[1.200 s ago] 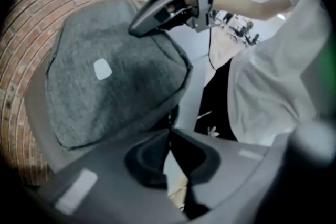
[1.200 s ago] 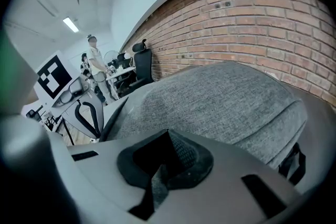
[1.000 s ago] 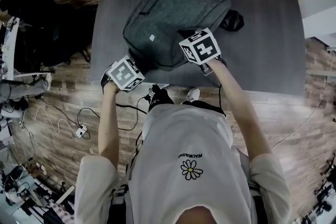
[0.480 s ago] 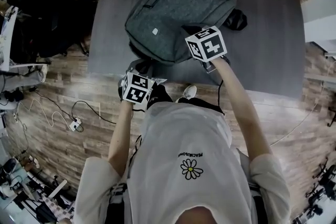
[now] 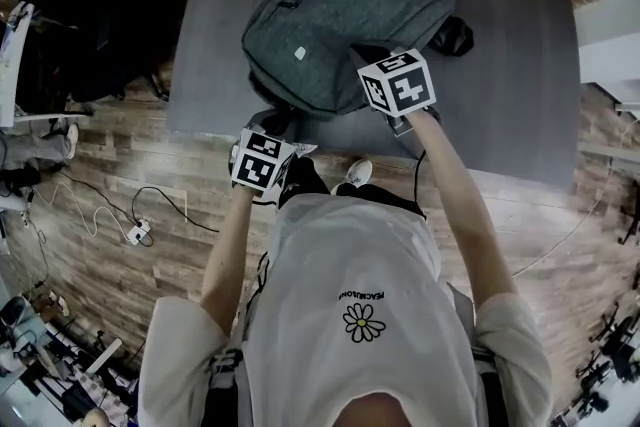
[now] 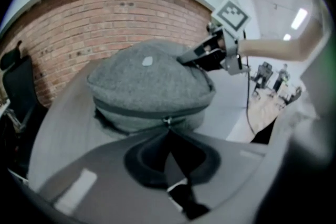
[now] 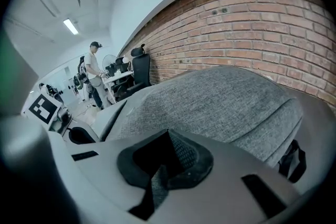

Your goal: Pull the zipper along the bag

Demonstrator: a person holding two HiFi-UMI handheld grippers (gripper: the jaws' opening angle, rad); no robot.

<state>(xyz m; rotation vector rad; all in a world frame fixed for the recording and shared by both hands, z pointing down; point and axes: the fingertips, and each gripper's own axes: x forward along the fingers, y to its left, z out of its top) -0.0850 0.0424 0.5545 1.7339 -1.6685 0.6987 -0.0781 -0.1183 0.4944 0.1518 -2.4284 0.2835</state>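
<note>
While the grey backpack [image 5: 340,5] is lying on the dark surface [image 5: 500,65], close to the edge nearest the person, the 2 hand-held grippers are meeting it at its near end. The left hand-held gripper [image 6: 168,128] is pinching the zipper pull [image 6: 167,122], its jaws closed together right where the dark zipper line [image 6: 131,110] is crossing the bag. The right hand-held gripper [image 7: 167,136] is clamping a fold of the backpack's grey fabric, jaws closed tight on it, farther along the bag's right side.
</note>
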